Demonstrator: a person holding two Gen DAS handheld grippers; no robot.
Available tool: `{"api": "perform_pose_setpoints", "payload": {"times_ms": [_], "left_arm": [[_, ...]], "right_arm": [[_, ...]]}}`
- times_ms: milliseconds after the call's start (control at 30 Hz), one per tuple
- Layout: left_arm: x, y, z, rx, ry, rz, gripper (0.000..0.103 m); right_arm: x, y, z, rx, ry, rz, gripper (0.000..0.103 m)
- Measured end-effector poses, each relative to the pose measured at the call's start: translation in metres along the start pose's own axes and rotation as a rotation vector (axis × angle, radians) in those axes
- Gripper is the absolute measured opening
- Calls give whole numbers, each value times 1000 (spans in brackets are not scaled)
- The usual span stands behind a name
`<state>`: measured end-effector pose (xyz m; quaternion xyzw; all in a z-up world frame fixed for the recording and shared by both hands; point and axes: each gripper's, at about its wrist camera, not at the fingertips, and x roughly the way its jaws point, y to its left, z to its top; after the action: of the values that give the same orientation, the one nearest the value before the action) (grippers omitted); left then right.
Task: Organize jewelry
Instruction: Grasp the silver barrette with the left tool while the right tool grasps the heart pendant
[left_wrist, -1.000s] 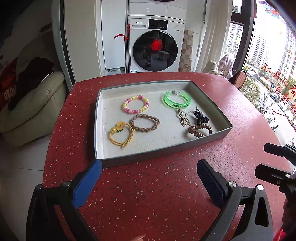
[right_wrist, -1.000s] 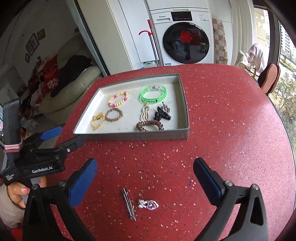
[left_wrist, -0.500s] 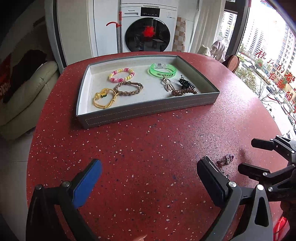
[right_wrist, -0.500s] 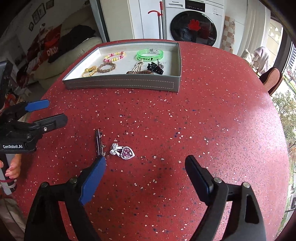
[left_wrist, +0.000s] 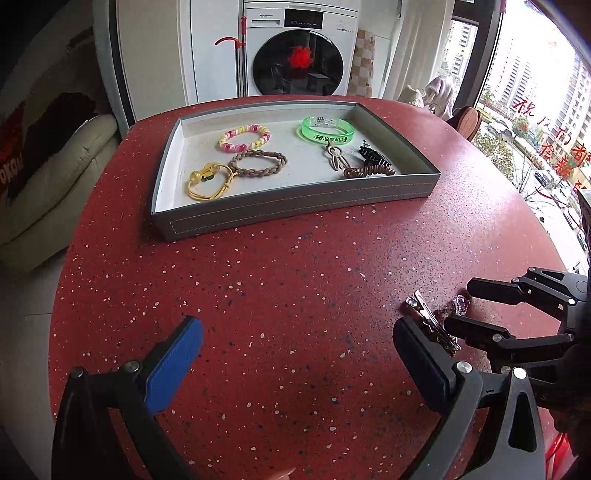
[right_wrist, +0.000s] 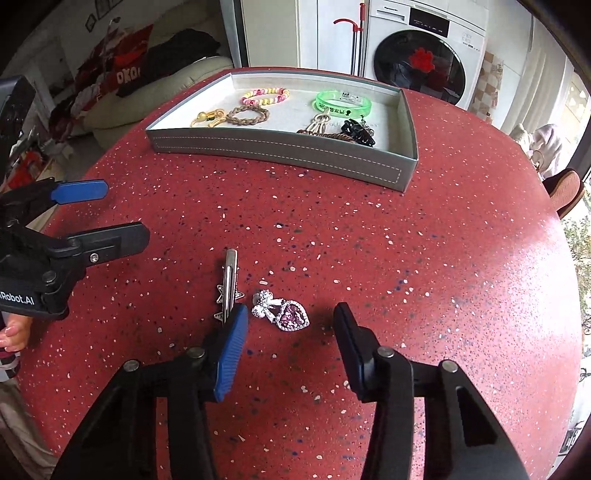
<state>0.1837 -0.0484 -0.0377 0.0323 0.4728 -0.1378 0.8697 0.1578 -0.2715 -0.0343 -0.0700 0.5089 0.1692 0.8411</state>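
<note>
On the red speckled table, near its front, lie a sparkly heart-shaped brooch (right_wrist: 284, 314) and a silver hair clip (right_wrist: 229, 284). My right gripper (right_wrist: 290, 314) points down over the brooch. Its jaws are closing with the brooch between them, and the pads stand apart from it. The blue pad (right_wrist: 231, 347) rests beside the clip's near end. In the left wrist view the brooch (left_wrist: 461, 303) and the clip (left_wrist: 430, 321) show by the right gripper (left_wrist: 463, 306). My left gripper (left_wrist: 297, 328) is open and holds nothing. The grey tray (right_wrist: 280, 155) sits farther back.
The tray (left_wrist: 295, 210) holds a beaded bracelet (left_wrist: 244, 137), a green bangle (left_wrist: 327, 130), a braided band (left_wrist: 258, 164), a yellow cord bracelet (left_wrist: 208, 181), a black claw clip (left_wrist: 373, 157) and a coil hair tie (left_wrist: 369, 171). A sofa and a washing machine stand beyond the table.
My right gripper has come down over the brooch and its jaws have narrowed around it. The left gripper pulled back from the tray early on, then held still.
</note>
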Motion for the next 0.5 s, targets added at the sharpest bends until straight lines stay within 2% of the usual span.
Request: {"api": "perform_pose_setpoints", "payload": {"times_ms": [100,233,300,400,500], "left_arm": [[1,-2,0,-6,3,-7,103],[3,-7,0,-6,7,-18,103],[3,-9,0,-3,6,-22,103],[4,-13,1,0,6,-26,103],[5,-19,2,4,16,-46,103]], "right_arm": [[0,0,1,-6,-3,6,47],[0,3,1,-24,-1,-4,34],[0,5,2,-37,0,-11,34],[-1,6,1,-41,-9,-15,11],[-1,1,0,-4,-19,-7,9]]}}
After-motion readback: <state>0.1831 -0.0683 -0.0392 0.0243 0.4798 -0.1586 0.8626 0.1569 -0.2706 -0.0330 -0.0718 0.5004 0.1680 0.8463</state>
